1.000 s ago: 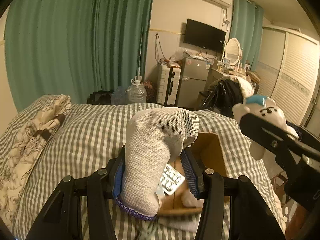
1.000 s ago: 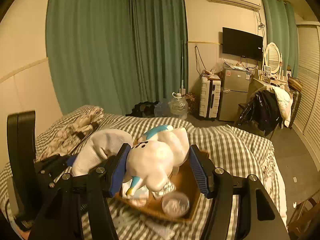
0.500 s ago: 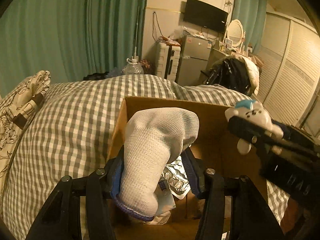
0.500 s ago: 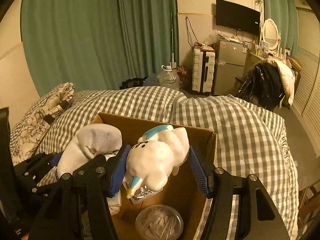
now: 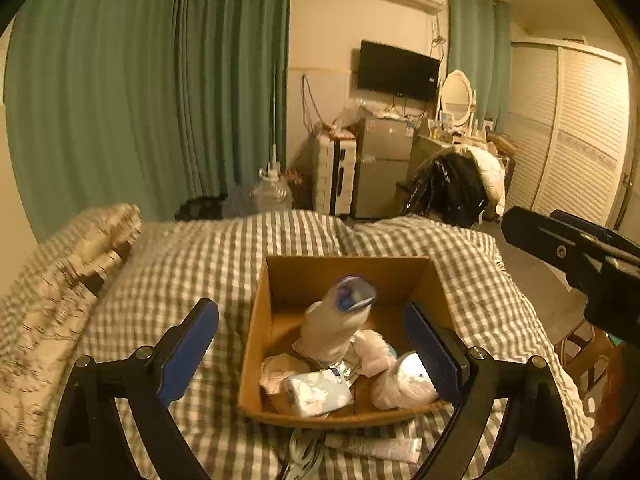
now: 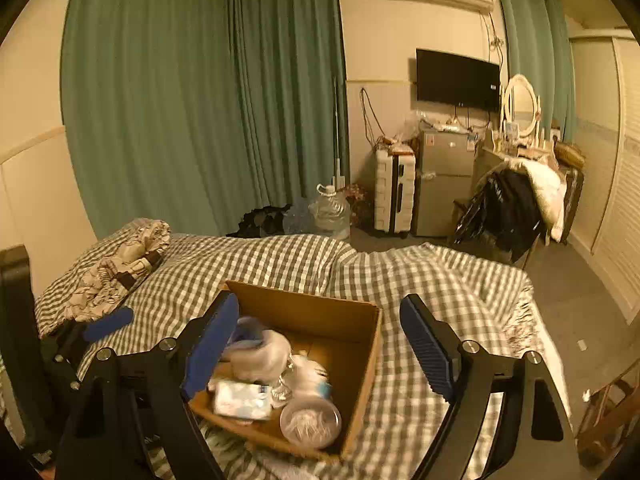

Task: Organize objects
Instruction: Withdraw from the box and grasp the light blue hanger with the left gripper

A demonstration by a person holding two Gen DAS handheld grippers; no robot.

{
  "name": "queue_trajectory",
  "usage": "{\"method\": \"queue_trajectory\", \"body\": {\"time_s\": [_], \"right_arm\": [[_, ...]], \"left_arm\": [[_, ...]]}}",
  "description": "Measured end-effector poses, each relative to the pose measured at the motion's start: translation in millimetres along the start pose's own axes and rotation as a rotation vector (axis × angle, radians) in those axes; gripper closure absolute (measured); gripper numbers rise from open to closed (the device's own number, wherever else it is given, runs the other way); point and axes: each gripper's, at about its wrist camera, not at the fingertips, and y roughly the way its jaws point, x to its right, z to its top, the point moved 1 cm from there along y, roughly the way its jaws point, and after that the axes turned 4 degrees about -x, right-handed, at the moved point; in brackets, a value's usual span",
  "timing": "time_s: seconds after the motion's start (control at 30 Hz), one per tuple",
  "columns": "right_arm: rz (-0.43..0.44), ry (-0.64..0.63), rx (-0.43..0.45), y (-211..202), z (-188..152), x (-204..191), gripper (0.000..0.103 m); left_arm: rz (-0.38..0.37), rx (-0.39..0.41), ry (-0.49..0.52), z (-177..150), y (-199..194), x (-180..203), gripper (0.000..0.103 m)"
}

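Note:
A brown cardboard box [image 5: 348, 268] [image 6: 372, 344] sits on the checked bed. In it lie the white sock [image 5: 332, 320] [image 6: 260, 350], the white toy [image 5: 374, 350] [image 6: 308, 374], a tissue pack [image 5: 316, 394] [image 6: 240, 400] and a clear round tub [image 5: 404, 384] [image 6: 310, 422]. My left gripper [image 5: 312, 344] is open and empty above the box's near side. My right gripper [image 6: 320, 344] is open and empty above the box; its black body also shows at the right edge of the left wrist view [image 5: 580, 256].
A patterned pillow [image 5: 72, 264] [image 6: 108, 268] lies on the bed's left side. A white tube [image 5: 372, 446] and a cable lie just in front of the box. Beyond the bed stand a water jug [image 6: 330, 212], suitcase, small fridge and a chair with clothes.
Both grippers have opened and pulled back up. The sock and the white toy have dropped into the box.

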Motion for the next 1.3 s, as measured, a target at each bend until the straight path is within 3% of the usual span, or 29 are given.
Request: {"method": "queue_trajectory", "body": {"time_s": [0.13, 0.33, 0.47, 0.63, 0.9, 0.97, 1.03, 1.17, 1.2, 1.23, 1.3], "right_arm": [[0.003, -0.039, 0.017, -35, -7, -7, 0.016], [-0.015, -0.067, -0.007, -56, -49, -10, 0.015], [-0.033, -0.074, -0.068, -41, -85, -11, 0.015], [-0.013, -0.065, -0.210, 3, -130, -13, 0.015], [0.018, -0.036, -0.321, 39, -161, -9, 0.015], [0.024, -0.011, -0.330, 41, -163, -4, 0.015], [0.026, 0.007, -0.333, 41, -164, 1, 0.015], [0.020, 0.026, -0.337, 43, -166, 1, 0.015], [0.020, 0.026, -0.338, 43, -167, 0, 0.015], [0.021, 0.025, -0.339, 43, -167, -1, 0.015], [0.022, 0.020, -0.348, 44, -169, -3, 0.015]], "left_arm": [[0.022, 0.014, 0.021, -9, -28, -4, 0.006], [0.056, -0.024, 0.006, -47, -32, -14, 0.006], [0.062, -0.085, -0.020, -79, -15, -21, 0.006], [0.061, -0.190, -0.044, -114, 20, -26, 0.006], [0.002, -0.369, -0.070, -147, 73, -24, 0.009], [-0.013, -0.404, -0.059, -152, 84, -21, 0.016], [-0.033, -0.438, -0.036, -155, 93, -14, 0.032], [-0.061, -0.504, 0.018, -164, 105, 0, 0.053], [-0.059, -0.514, 0.026, -166, 106, 2, 0.075], [-0.069, -0.527, 0.023, -168, 107, 2, 0.086], [-0.070, -0.524, 0.015, -170, 102, 2, 0.086]]}}
